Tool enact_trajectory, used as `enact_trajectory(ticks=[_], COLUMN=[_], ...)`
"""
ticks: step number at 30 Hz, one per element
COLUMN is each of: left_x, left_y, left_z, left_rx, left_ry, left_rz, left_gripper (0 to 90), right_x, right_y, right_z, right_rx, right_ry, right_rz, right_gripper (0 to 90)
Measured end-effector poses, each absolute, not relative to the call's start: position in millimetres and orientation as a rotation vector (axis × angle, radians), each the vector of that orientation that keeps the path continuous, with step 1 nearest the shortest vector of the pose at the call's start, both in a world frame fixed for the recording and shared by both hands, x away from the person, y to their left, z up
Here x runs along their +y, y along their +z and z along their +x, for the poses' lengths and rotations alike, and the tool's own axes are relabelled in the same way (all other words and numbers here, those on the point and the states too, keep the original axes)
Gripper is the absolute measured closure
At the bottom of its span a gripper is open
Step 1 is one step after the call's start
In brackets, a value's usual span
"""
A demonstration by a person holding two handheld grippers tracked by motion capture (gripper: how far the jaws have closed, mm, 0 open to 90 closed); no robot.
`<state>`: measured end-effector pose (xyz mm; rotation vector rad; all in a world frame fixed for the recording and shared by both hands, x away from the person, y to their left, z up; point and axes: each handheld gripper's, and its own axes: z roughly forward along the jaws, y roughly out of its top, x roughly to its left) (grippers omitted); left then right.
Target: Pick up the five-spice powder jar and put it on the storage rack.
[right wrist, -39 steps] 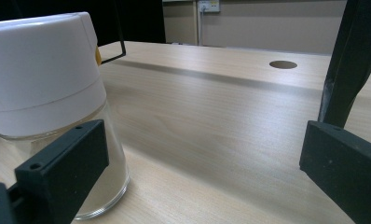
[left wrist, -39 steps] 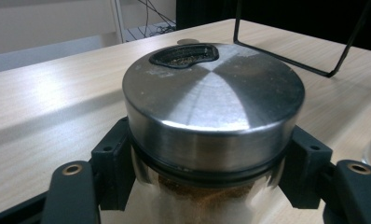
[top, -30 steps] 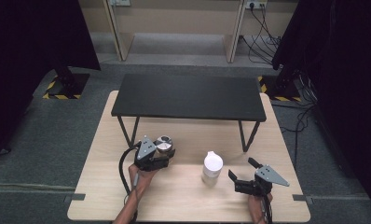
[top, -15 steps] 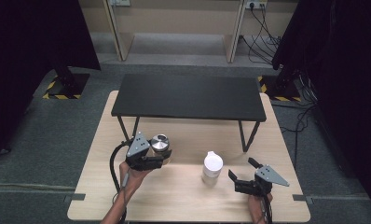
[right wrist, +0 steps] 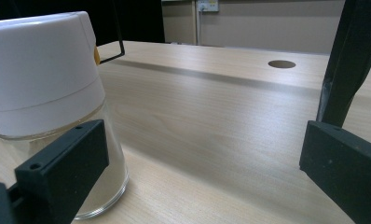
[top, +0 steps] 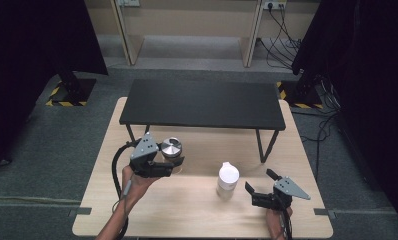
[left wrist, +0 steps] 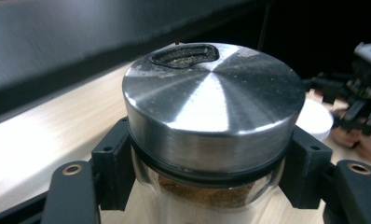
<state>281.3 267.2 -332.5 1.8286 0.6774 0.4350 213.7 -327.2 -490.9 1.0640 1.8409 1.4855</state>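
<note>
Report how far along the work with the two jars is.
Done: the left gripper has clamped the steel-lidded spice jar. In hand: that jar is held clear of the wooden table. Left: the white-lidded jar stands ungrasped beside the open right gripper.

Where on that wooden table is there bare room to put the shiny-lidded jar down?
The wooden table is bare left of the left gripper, which holds the metal-lidded jar, and along the front edge between both hands. It is tighter by the white-capped jar beside the right gripper, and under the black shelf.
</note>
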Motion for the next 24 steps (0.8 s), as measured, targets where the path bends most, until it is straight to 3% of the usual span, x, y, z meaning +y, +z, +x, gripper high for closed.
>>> enact_trajectory(ticks=[24], left_x=[282], left_y=[-263], left_z=[302], left_rx=[0.79], left_ry=[0.474], left_rz=[1.781], left_gripper=[31.7], right_x=[-327], right_y=[-491], right_z=[214], right_rx=[1.844], right_ry=[1.485], right_rz=[1.063], right_gripper=[1.1])
